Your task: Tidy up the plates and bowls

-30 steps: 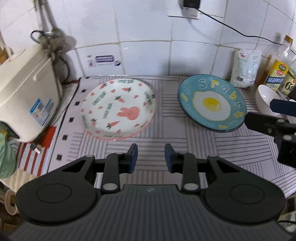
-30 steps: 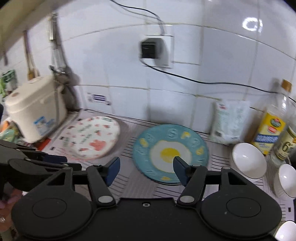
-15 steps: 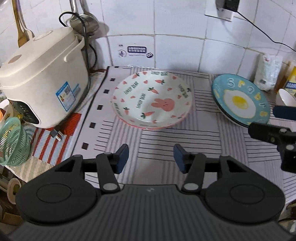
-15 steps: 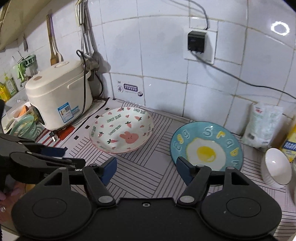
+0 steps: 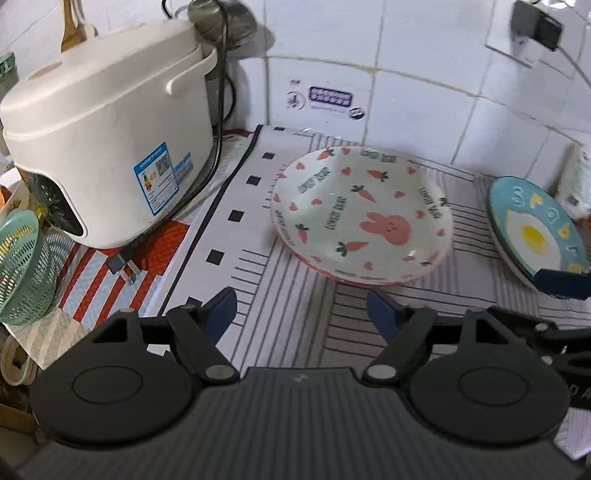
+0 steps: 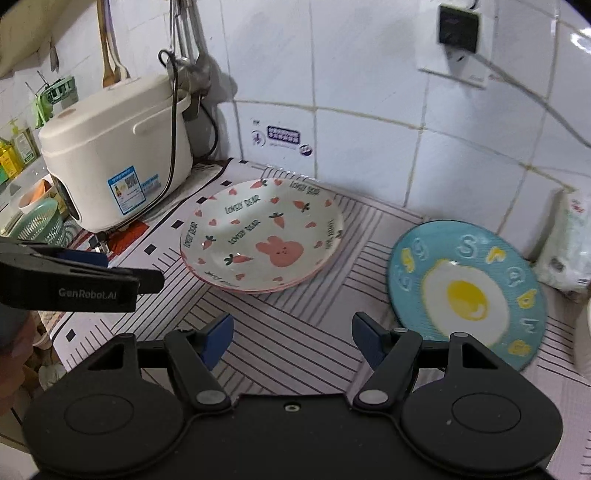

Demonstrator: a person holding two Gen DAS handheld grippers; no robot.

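Our left claw (image 5: pixel 301 306) hangs spread and empty over the striped mat (image 5: pixel 280 295), its jaws having just been opening with nothing between them. The rabbit plate (image 5: pixel 364 218) lies just beyond its tips. Our right claw (image 6: pixel 291 338), also spread and empty, hovers near the front edge of the blue egg plate (image 6: pixel 467 291). A rice cooker (image 5: pixel 107 147) stands at left against the white tiled wall (image 6: pixel 369 74).

Place: a home kitchen.
Walls: white tiles (image 6: pixel 362 74), a socket (image 6: pixel 458 29) with a plug in it.
Counter: rice cooker (image 5: pixel 107 147), striped mat (image 5: pixel 295 295), plates (image 6: pixel 262 236), green basket (image 5: pixel 22 269).
Hanging: wooden spatula (image 6: pixel 109 62) and utensils.
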